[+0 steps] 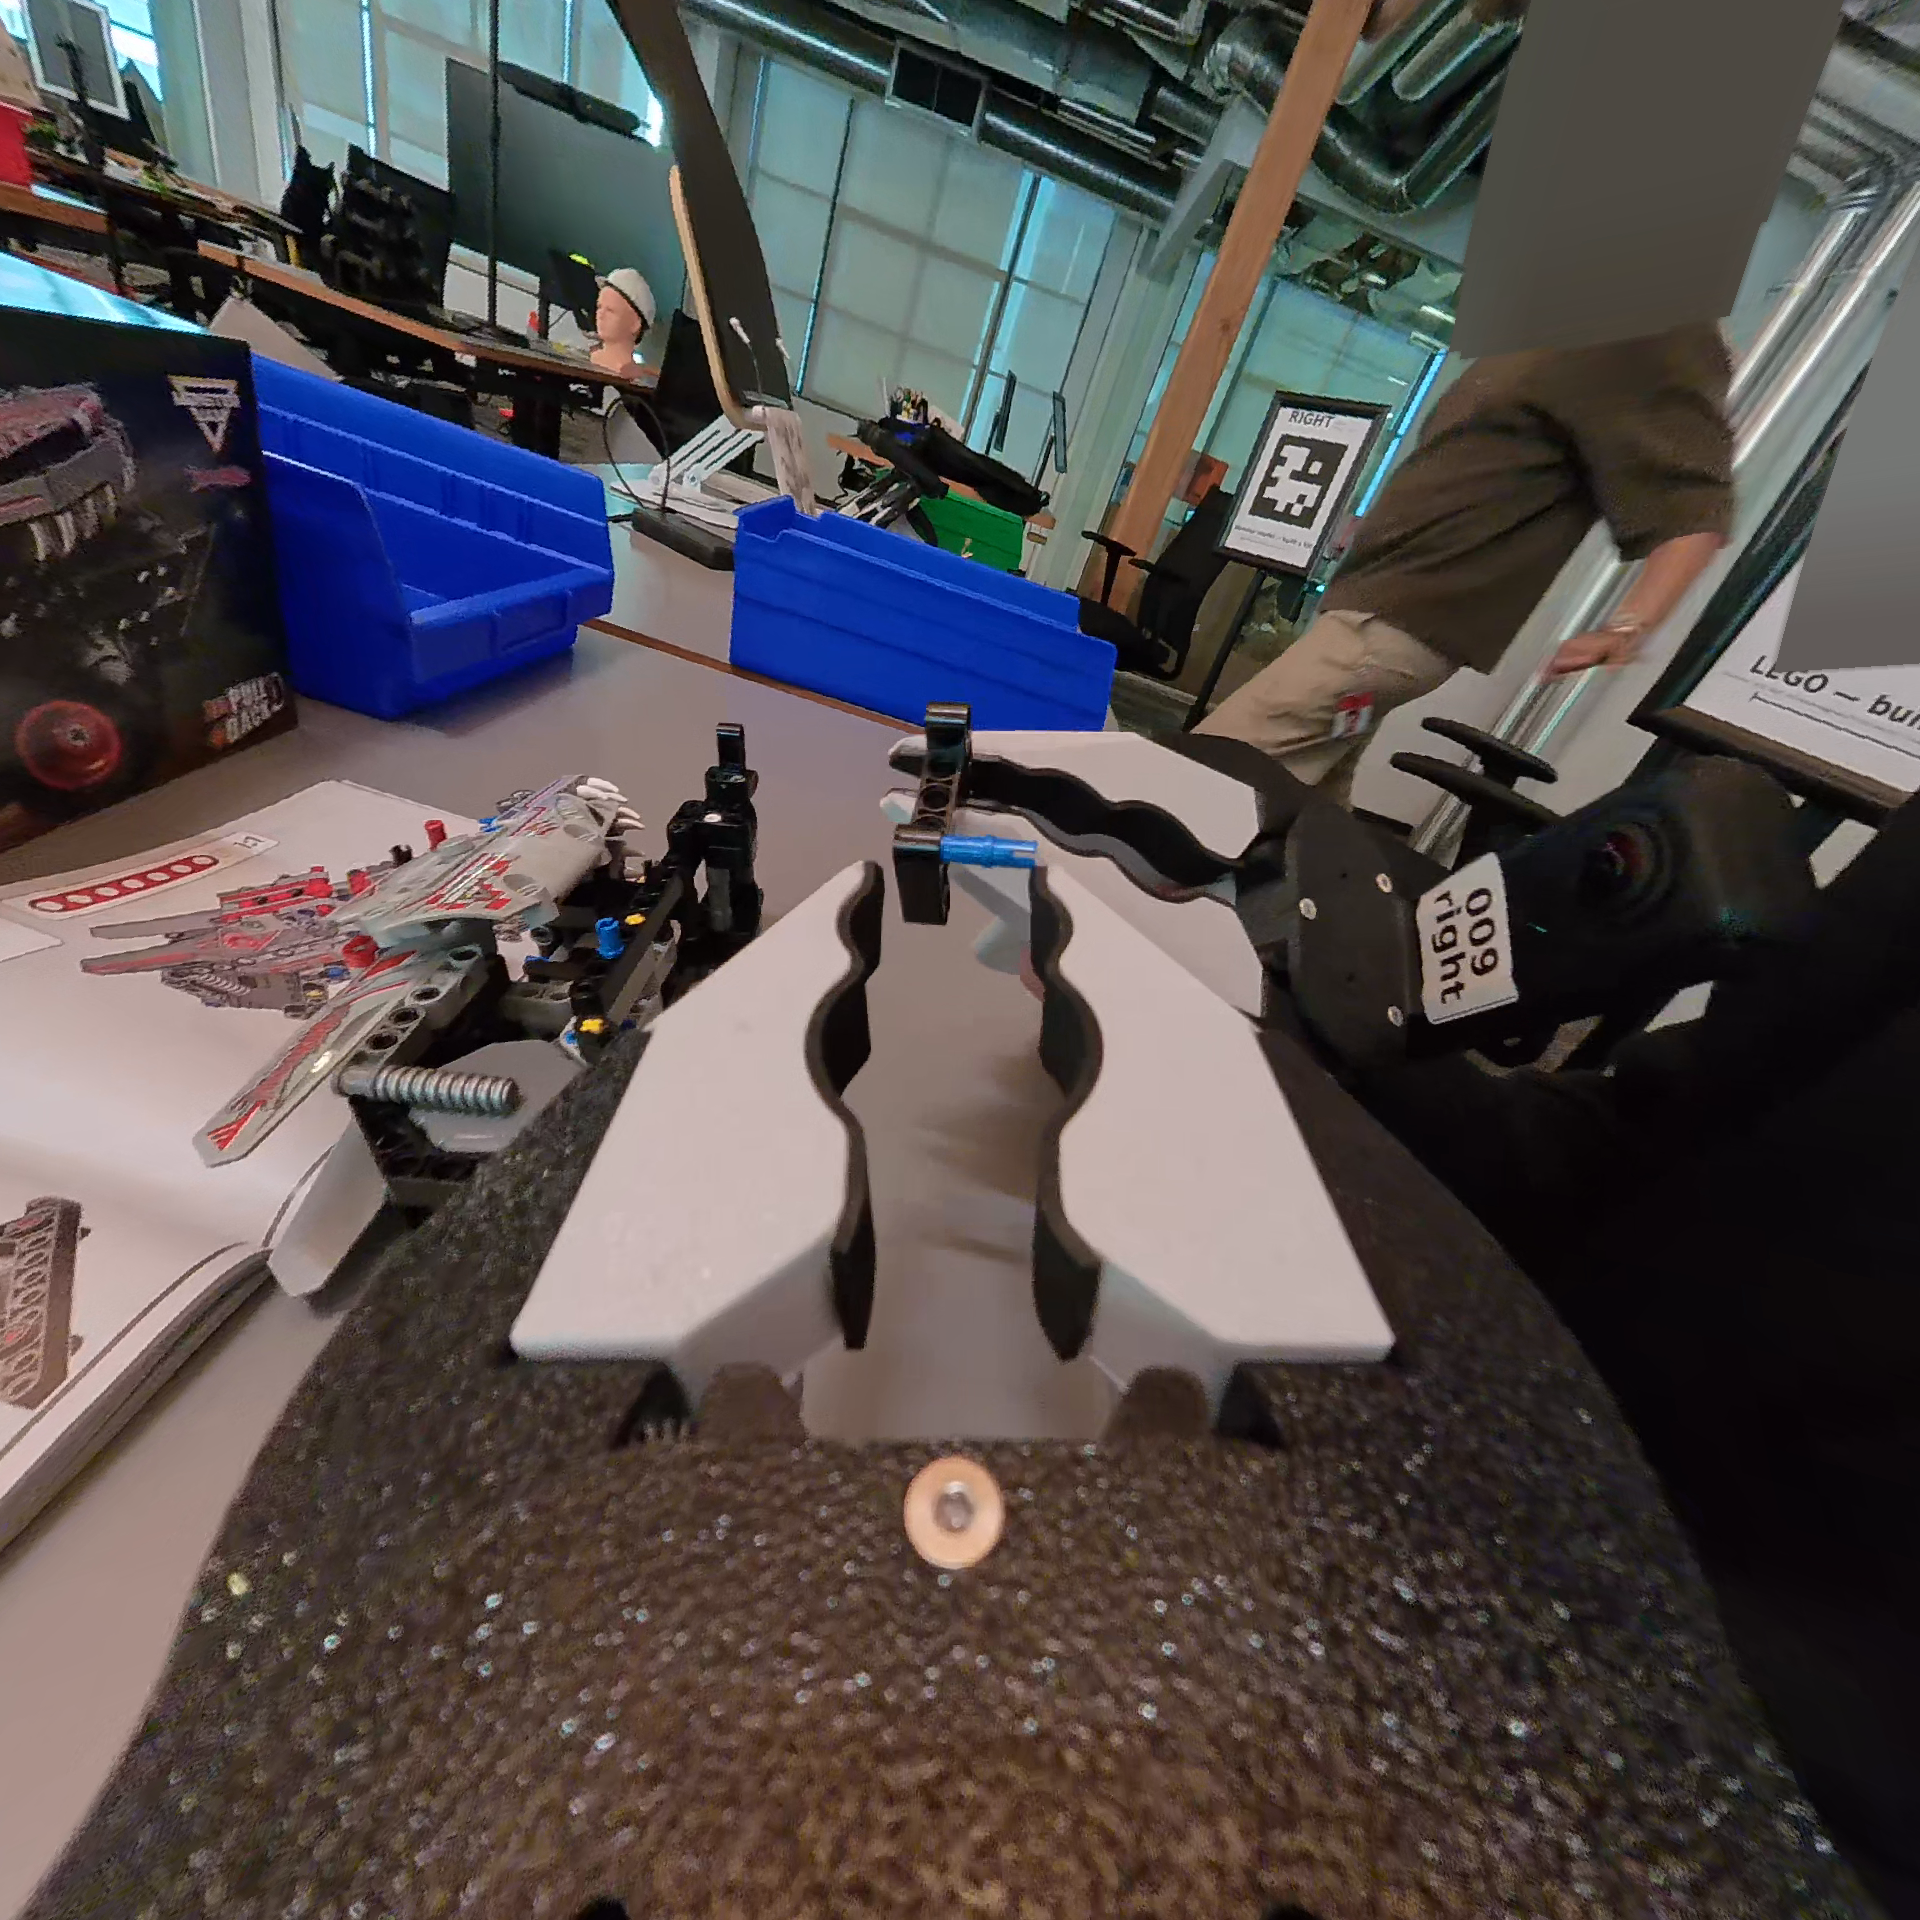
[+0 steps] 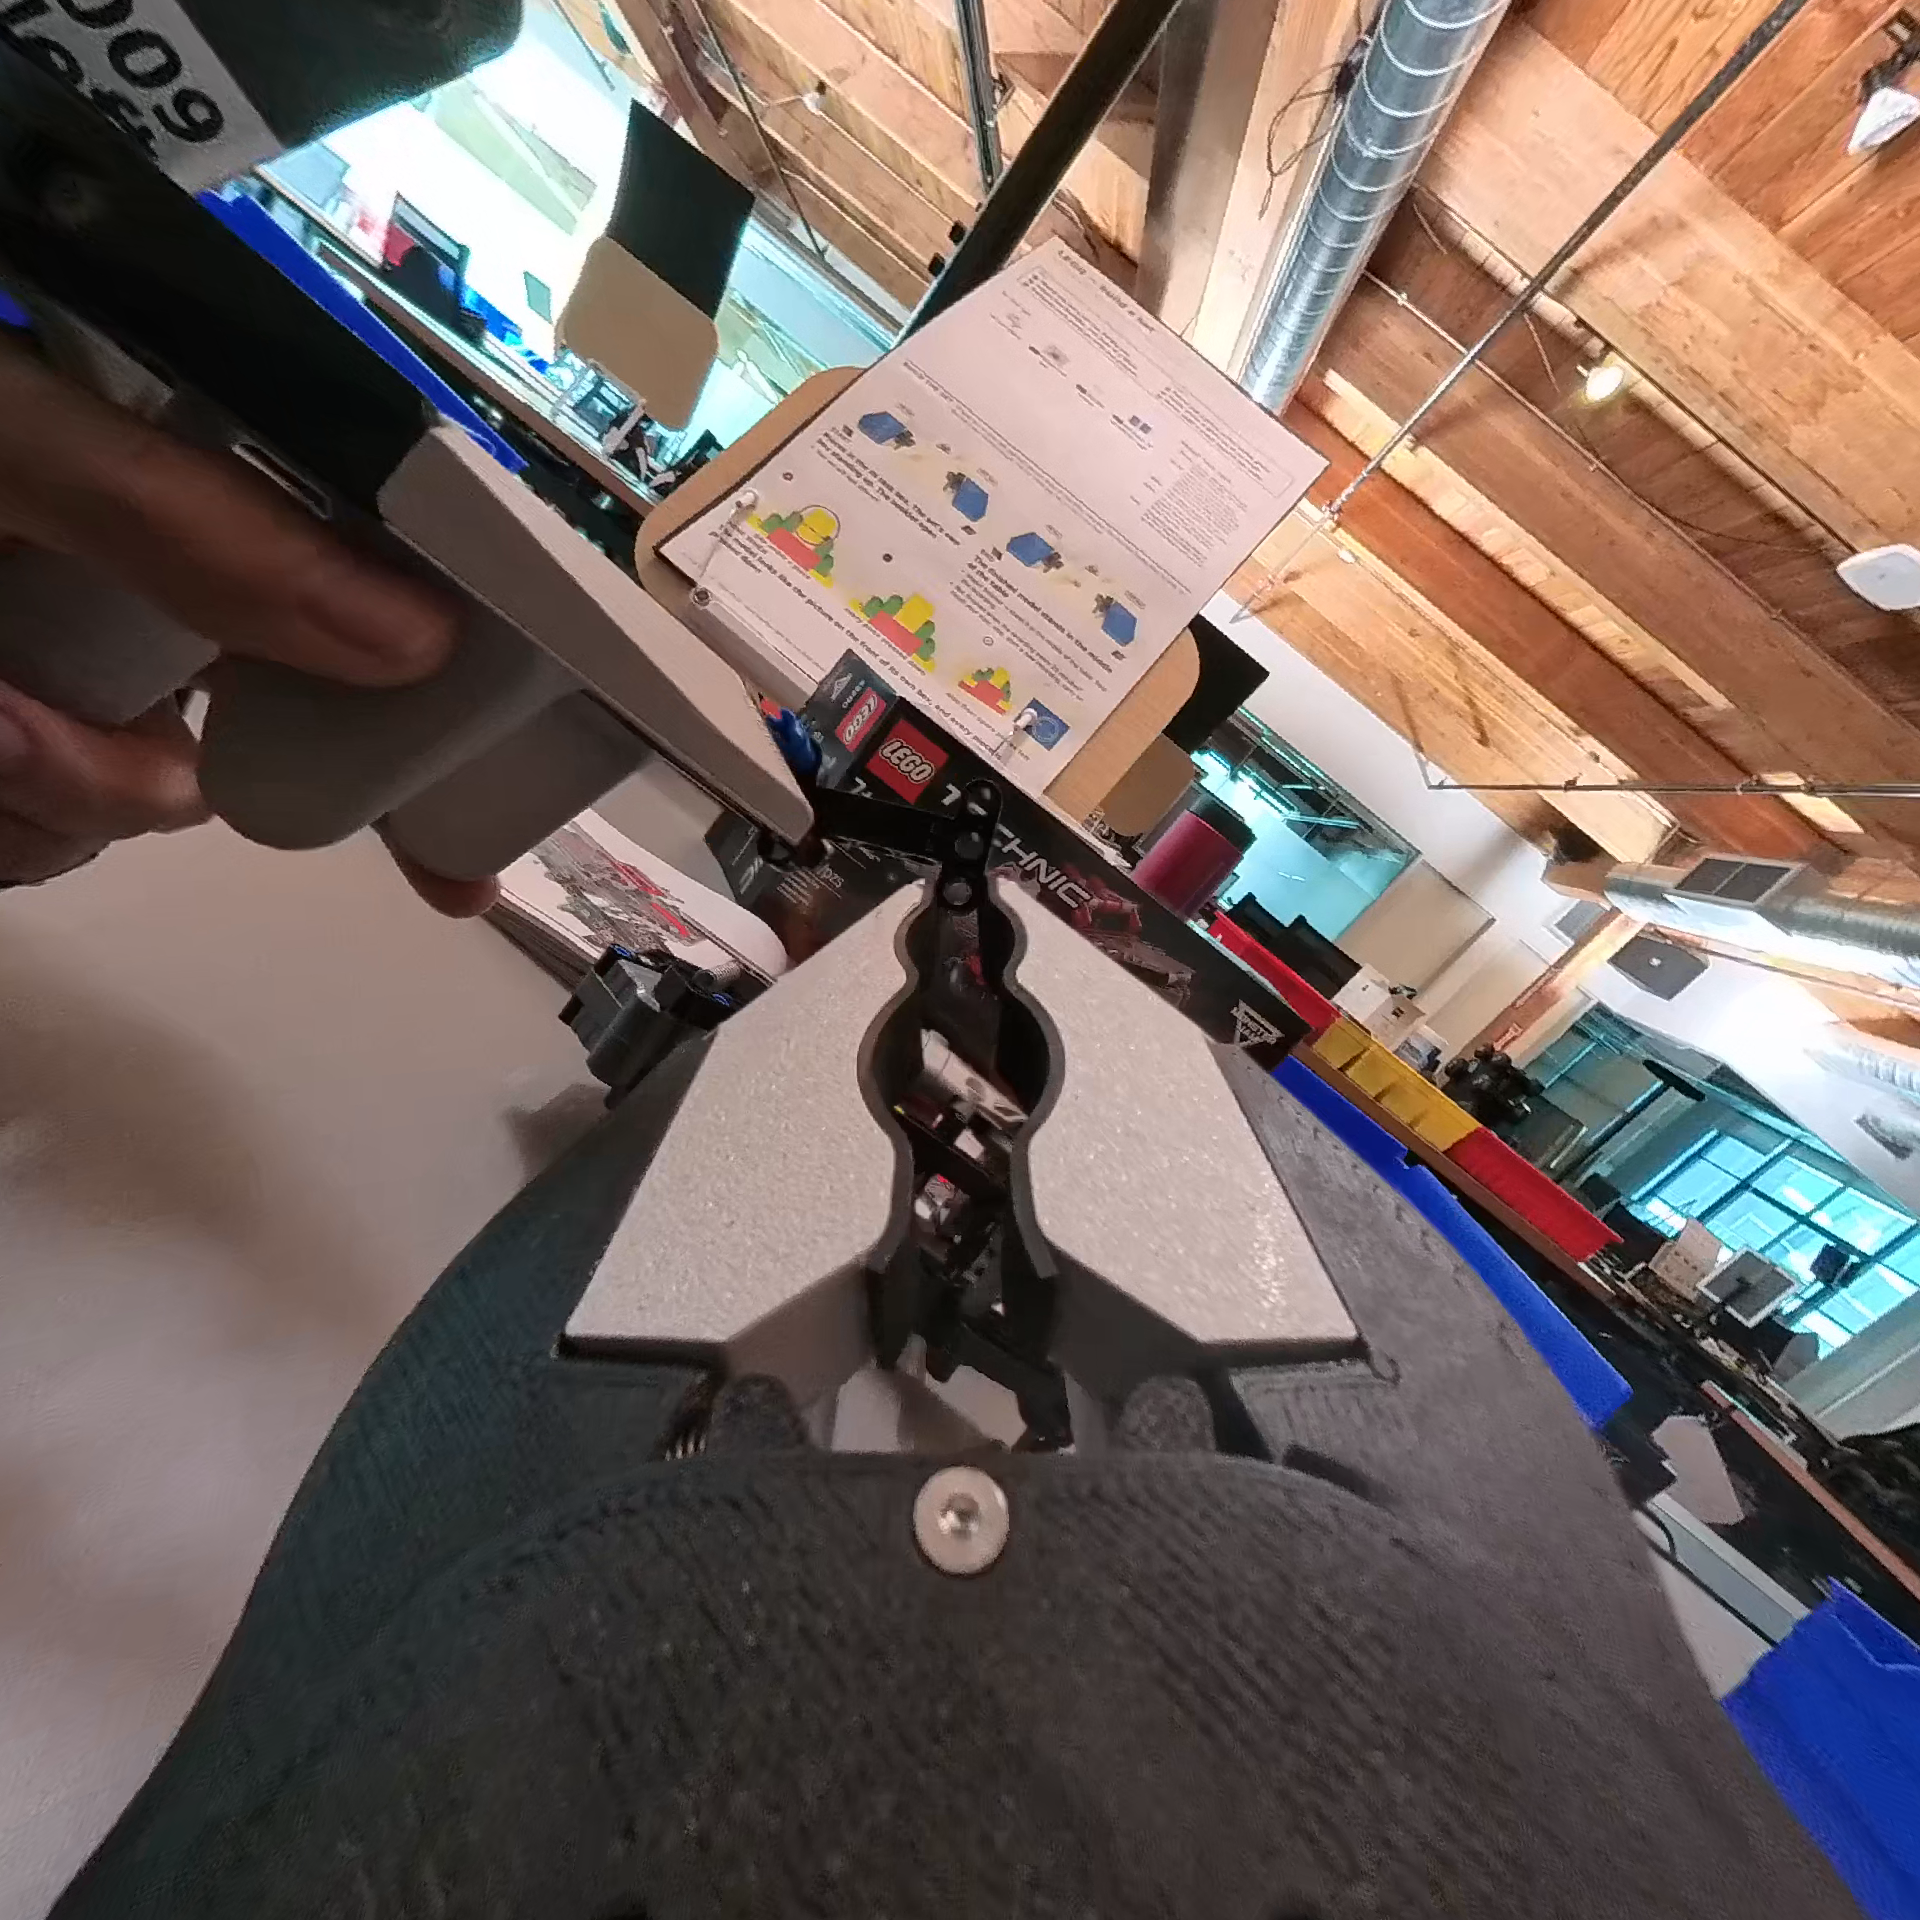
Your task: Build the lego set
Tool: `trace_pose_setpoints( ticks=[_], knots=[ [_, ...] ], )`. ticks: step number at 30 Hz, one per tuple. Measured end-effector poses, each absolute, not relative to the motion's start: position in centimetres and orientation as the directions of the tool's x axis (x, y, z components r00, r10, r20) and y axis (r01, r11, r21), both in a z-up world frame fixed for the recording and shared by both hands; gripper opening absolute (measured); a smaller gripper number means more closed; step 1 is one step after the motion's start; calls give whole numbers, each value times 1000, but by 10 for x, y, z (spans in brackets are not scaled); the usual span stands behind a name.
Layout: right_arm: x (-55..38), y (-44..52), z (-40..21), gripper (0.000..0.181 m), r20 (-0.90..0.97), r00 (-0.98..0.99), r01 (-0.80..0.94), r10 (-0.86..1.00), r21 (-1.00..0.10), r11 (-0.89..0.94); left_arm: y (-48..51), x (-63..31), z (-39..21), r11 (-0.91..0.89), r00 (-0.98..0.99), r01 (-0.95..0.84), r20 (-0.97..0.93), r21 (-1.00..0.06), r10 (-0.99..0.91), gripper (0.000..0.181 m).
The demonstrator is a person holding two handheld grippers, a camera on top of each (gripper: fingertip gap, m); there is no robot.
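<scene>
The right gripper (image 1: 920,805) pinches a black beam (image 1: 932,821) with a blue pin (image 1: 987,850), up before the left gripper (image 1: 951,914), whose jaws gape empty. Light, stiff and small, it looks best held by its flat sides

The left wrist view sits close behind the left gripper (image 1: 951,914), looking forward and slightly down across the grey table (image 1: 665,675) toward the blue bins (image 1: 914,613) and the room beyond; the right wrist view rides just behind the right gripper (image 2: 961,904), tilted steeply upward so wooden ceiling (image 2: 1558,364) fills its upper part. Both views share the black beam (image 1: 932,805) (image 2: 971,831) between the tips, each other's gripper, and the boxed set (image 1: 125,561) (image 2: 1039,883)
</scene>
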State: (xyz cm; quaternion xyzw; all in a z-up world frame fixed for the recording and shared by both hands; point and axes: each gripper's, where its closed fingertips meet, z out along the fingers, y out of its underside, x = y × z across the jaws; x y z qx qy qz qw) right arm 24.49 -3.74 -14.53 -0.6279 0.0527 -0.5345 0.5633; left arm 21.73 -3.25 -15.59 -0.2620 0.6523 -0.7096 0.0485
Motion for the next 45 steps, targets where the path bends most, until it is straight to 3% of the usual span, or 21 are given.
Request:
trace_pose_setpoints(
  ticks=[32, 36, 41, 45],
  knots=[
    [251, -28, -174, 6, 659, 473, 476, -585, -750, -459, -33, 225, -178, -60, -815, -329, 315, -942, -486, 25],
    [260, -33, -200, 5, 661, 549, 367, -511, -740, -564, -32, 223, -186, 16, -826, -358, 308, -934, -473, 40],
    [250, -45, -256, 6, 384, 846, 45, -370, -743, -668, -6, 232, -181, 83, -827, -274, 190, -958, -530, 33],
    [242, -51, -273, 6, 272, 911, -41, -309, -687, -725, 19, 252, -172, 101, -764, -172, 68, -980, -642, 25]
  ],
)
